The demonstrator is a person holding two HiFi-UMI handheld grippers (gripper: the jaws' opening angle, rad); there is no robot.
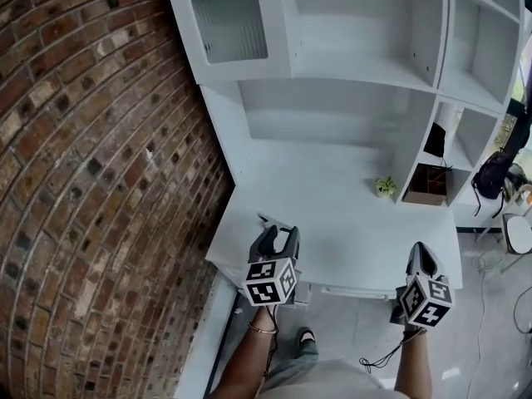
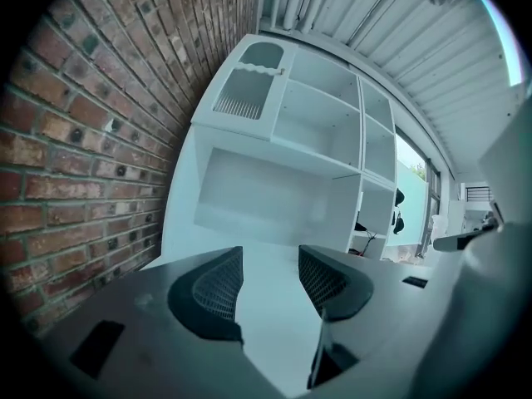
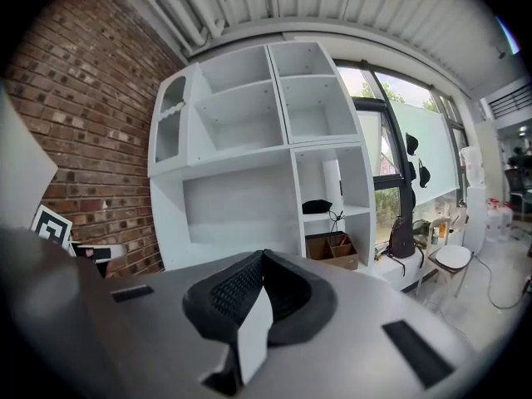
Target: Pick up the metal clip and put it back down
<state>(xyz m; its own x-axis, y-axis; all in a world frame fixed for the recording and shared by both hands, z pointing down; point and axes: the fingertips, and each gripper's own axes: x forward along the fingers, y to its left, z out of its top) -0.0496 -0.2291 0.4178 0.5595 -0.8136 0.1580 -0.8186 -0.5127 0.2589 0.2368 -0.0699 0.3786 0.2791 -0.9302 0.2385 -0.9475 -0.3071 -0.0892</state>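
On the white desk (image 1: 349, 231), near its front left corner, lies a thin metal clip (image 1: 268, 220). My left gripper (image 1: 279, 233) hovers just in front of the clip, open, with nothing between its fingers. In the left gripper view the left gripper (image 2: 270, 277) shows a clear gap over bare desk, and the clip is out of sight. My right gripper (image 1: 418, 249) hangs over the desk's front right edge, far from the clip. The right gripper (image 3: 259, 273) has its jaws pressed together and holds nothing.
A brick wall (image 1: 91, 181) runs along the left. White shelving (image 1: 349, 65) rises behind the desk. A small potted plant (image 1: 384, 186) stands at the back right beside a brown box (image 1: 426, 185) in a cubby. A black bag (image 1: 490, 175) and a stool (image 1: 519, 233) are at the far right.
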